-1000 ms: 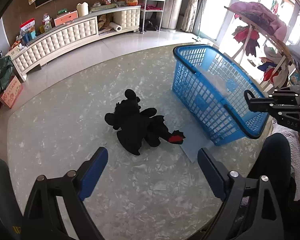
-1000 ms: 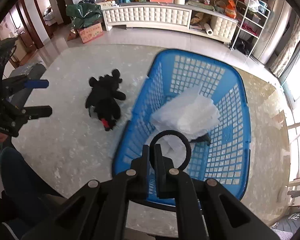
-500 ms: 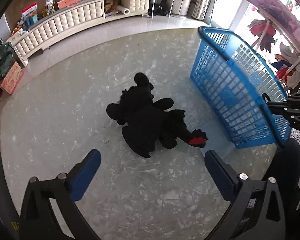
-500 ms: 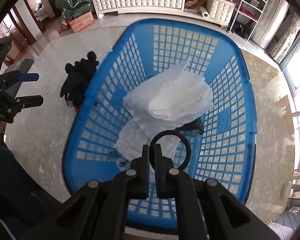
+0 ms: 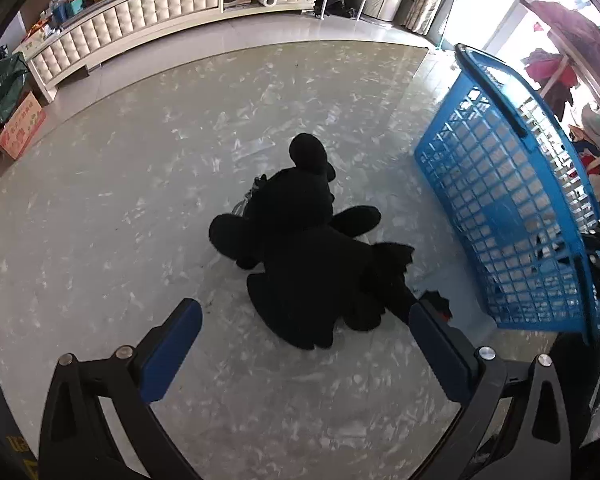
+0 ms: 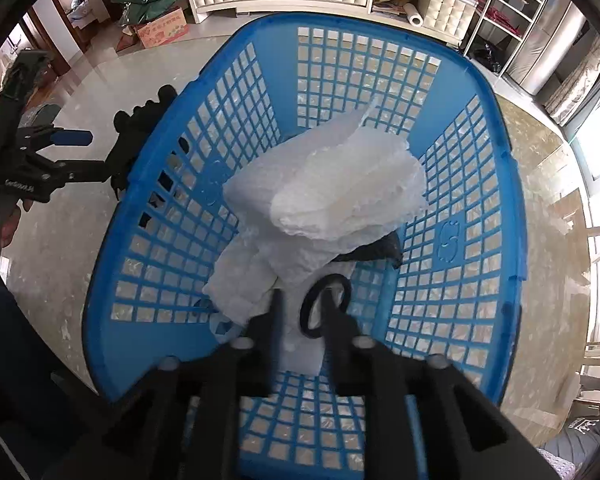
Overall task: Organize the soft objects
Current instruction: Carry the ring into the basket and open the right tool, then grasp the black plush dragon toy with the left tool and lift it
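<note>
While the black plush toy point(image 5: 312, 264) lies beside the blue basket point(image 5: 512, 216)
Left gripper point(image 5: 304, 312) gapes wide and empty above it; right gripper point(image 6: 302, 312), just opening, holds nothing over the basket's white cloth point(image 6: 332, 200).

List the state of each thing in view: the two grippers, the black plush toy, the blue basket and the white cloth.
Left gripper: open wide, above the plush toy.
Right gripper: jaws have just been opening, over the white cloth, black ring at its tip.
Plush toy: lying on the floor, outside the basket.
Basket: upright, holds the cloth.
White cloth: crumpled inside the basket.
</note>
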### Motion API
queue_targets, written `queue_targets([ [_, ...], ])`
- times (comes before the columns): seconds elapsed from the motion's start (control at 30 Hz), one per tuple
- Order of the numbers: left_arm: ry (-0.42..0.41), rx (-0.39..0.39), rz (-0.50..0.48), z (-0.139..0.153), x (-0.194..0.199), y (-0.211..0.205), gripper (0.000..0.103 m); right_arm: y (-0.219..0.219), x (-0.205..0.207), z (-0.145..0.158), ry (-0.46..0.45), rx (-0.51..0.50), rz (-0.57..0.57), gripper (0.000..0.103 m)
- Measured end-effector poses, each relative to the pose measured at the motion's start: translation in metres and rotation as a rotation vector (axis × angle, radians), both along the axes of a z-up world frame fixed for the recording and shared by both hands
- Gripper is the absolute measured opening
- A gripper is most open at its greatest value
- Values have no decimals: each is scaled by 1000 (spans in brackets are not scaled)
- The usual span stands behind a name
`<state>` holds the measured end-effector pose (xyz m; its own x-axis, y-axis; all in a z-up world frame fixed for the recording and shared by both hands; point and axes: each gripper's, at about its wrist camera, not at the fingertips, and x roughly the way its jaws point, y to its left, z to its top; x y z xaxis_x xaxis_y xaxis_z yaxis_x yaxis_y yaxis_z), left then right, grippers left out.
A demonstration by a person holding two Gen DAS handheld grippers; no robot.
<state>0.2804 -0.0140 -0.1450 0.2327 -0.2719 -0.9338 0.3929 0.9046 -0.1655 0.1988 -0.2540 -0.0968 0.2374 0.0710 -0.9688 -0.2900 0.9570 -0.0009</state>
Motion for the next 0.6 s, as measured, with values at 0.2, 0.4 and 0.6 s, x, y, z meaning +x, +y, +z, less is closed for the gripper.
queue_targets([
  [0.2,6,-6,46,-12,17,-5,103,-6,-2,12,-49,-20,5,61],
  [0.4,21,-6,107,-25,35,-14,103,-12,-3,16,-54,-5,7,72],
  [0.6,36,57,114,-41,52,-33,103,-19,-4,16,-56,11,-1,73],
])
